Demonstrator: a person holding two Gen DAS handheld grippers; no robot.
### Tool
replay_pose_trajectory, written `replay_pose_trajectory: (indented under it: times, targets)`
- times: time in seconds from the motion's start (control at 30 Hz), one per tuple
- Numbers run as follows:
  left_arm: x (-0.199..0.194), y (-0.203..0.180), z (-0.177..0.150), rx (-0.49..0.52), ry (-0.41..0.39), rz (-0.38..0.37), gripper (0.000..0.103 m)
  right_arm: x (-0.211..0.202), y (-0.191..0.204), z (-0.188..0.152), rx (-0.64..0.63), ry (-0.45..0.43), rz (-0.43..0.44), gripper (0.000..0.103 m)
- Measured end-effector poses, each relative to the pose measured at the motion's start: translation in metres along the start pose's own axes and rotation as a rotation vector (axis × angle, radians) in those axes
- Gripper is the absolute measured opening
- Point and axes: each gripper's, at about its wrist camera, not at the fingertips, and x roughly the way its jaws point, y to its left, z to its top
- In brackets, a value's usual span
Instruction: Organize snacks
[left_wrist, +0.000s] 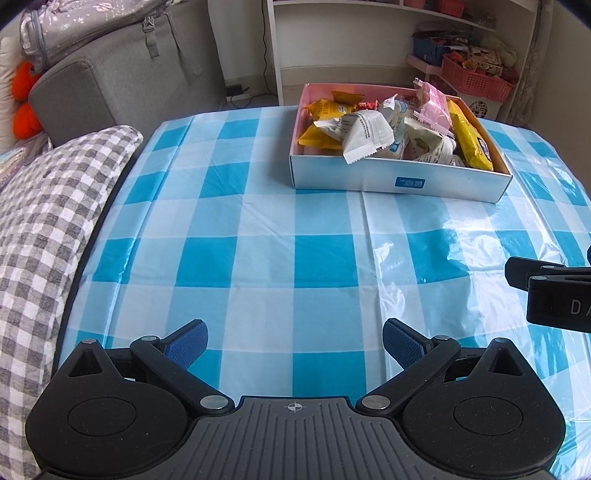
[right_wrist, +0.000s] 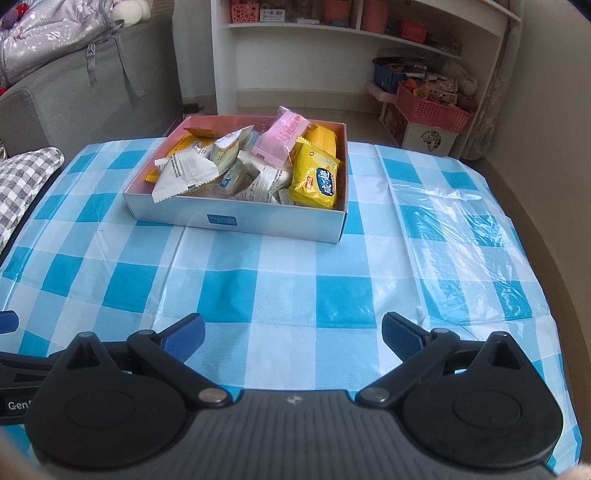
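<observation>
Spread jaws over bare tablecloth (left_wrist: 295, 229)

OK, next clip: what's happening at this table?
A person holds two handheld grippers over a table with a blue checked cloth. The left gripper and right gripper both hang open and empty above bare cloth. Every snack in view, including a yellow packet and a pink packet, sits piled in the open box at the far side. Nothing is being gripped at this moment.

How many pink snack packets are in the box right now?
1: the pink packet lies on top of the pile toward the back of the box. Others may be buried underneath.
</observation>
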Motion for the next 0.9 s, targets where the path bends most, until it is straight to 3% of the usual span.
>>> replay_pose_trajectory:
  times: [0.9]
  targets:
    - [-0.0063,0.0006,0.0011,-0.012,-0.041,-0.017,0.102,0.0013,-0.0027,0.0013,0.024,0.003,-0.013,0.102]
